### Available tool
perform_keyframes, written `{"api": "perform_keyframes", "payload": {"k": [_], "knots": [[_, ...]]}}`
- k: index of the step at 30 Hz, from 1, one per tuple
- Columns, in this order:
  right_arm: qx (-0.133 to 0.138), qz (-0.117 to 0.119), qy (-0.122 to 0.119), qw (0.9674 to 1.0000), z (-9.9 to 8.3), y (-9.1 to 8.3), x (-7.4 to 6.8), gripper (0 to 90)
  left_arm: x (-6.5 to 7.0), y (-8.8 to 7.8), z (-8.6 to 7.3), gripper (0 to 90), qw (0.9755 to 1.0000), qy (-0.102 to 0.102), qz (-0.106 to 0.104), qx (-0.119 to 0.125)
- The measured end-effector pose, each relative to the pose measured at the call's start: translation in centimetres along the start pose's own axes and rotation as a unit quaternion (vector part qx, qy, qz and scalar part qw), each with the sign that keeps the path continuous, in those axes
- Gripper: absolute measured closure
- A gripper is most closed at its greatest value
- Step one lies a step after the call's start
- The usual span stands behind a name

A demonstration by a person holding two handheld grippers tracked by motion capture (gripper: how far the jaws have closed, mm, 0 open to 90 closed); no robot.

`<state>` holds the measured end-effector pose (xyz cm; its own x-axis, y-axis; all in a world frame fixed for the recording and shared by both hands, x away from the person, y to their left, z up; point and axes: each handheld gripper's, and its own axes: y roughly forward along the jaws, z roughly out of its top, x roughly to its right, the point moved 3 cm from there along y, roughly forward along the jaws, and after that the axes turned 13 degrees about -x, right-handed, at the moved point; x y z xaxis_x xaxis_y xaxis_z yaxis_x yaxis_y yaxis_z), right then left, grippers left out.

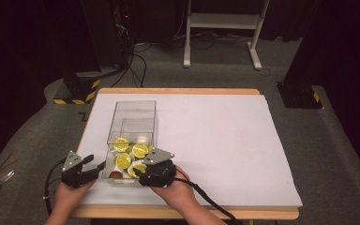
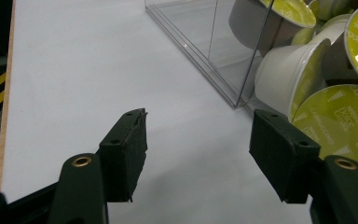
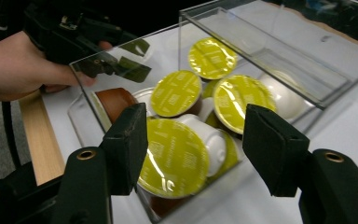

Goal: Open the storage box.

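A clear plastic box (image 1: 132, 102) lies on the white table cover, its near end full of coffee capsules (image 1: 122, 144) with yellow-green lids. One brown capsule (image 3: 114, 100) sits at the near left corner. My left gripper (image 1: 97, 167) rests open just left of the box's near end, with only bare cover between its jaws (image 2: 198, 149); the box wall (image 2: 223, 60) stands to its right. My right gripper (image 1: 138, 171) hovers over the near end of the box, open. Its jaws (image 3: 196, 140) stand either side of a green-lidded capsule (image 3: 175, 156) without touching it.
The white cover (image 1: 225, 140) spreads wide to the right of the box. The table's wooden edge (image 1: 183, 213) runs close under both hands. The far half of the box holds an inner clear divider (image 1: 138, 126). Cables (image 1: 136, 61) and white desk legs (image 1: 222, 21) stand on the floor beyond.
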<state>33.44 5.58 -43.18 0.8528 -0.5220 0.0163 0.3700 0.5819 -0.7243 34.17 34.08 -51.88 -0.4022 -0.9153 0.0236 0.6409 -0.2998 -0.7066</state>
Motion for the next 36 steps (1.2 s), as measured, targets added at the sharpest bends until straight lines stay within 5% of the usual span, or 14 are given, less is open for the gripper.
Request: {"api": "perform_keyframes", "payload": {"k": [16,29,36], "knots": [[-0.023,-0.001,-0.026,0.9994,0.9,1.9,-2.0,49.7,0.0,0.0,0.0,36.9,1.0000,-0.002,-0.004,-0.001],[-0.017,-0.013,-0.018,0.9996,0.3,1.1,-1.2,56.5,0.0,0.0,0.0,36.9,1.0000,0.001,-0.001,-0.002],[-0.005,-0.010,-0.010,0.9999,-0.4,0.4,-0.8,69.6,0.0,0.0,0.0,36.9,1.0000,0.002,0.000,-0.003]]}}
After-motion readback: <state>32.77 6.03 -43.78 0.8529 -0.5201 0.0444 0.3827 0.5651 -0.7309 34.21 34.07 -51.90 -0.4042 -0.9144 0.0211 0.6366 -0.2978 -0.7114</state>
